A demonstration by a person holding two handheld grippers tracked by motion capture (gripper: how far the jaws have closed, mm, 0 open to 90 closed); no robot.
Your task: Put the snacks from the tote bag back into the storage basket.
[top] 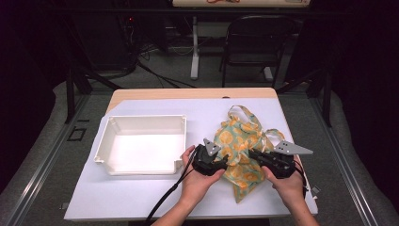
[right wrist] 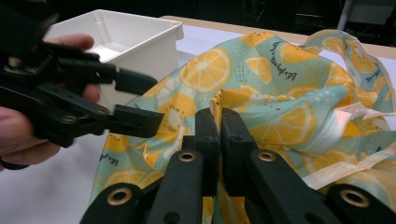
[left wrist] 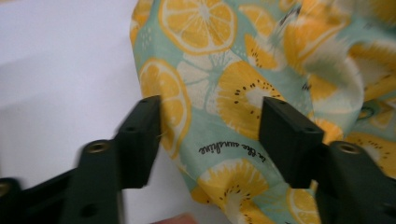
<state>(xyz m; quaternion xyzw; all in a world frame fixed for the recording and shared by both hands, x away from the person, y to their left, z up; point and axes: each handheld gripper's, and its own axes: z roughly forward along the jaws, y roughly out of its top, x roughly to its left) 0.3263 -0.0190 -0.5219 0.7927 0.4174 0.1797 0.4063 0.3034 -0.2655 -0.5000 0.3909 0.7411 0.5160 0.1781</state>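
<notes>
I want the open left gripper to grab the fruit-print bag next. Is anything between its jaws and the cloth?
Nothing visible stands in the way. The left gripper is open with the fruit-print bag directly ahead of its jaws. The right gripper is shut on a fold of the same bag, off to the side, not between them.

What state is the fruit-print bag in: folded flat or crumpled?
Crumpled. The fruit-print bag lies bunched in uneven folds on the table, handles loose, a pinched ridge in the right gripper.

Mint cloth bag (top: 237, 153) with orange citrus slices; white bin (top: 141, 143).
</notes>
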